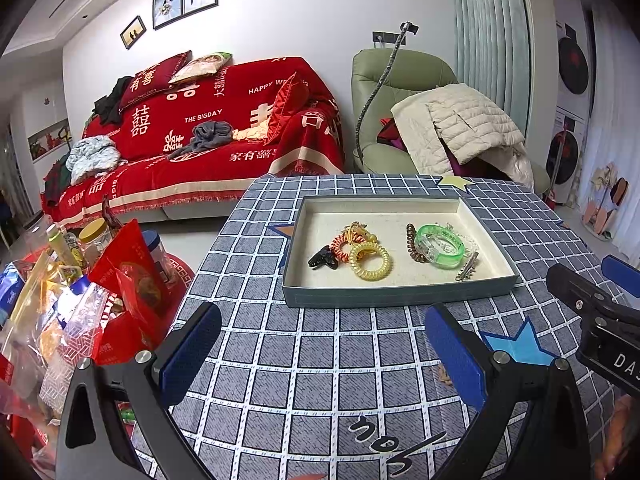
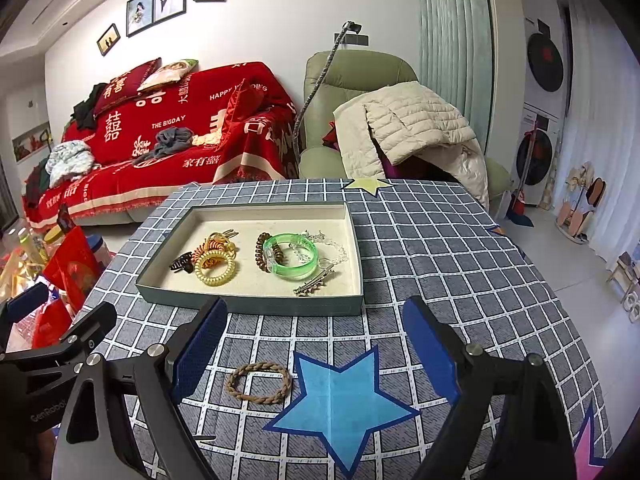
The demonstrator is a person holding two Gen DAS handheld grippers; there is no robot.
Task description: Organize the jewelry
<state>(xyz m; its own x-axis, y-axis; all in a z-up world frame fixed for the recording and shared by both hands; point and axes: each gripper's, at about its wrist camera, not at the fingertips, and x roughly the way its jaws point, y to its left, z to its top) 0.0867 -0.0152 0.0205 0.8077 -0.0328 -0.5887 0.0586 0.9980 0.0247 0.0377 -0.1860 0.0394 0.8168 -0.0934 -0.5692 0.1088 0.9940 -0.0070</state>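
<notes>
Lying beside blue star (image 2: pixel 340 404): braided band (image 2: pixel 259 383).

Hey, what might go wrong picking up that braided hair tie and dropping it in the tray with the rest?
1. The hair tie lies flat on the cloth, so the open right tool may pinch fabric along with it, or slide off.
2. The tray is crowded: green bangle, yellow coil, metal clip. A drop could tangle with them.
3. The left tool hovers close beside; the two might bump.
</notes>
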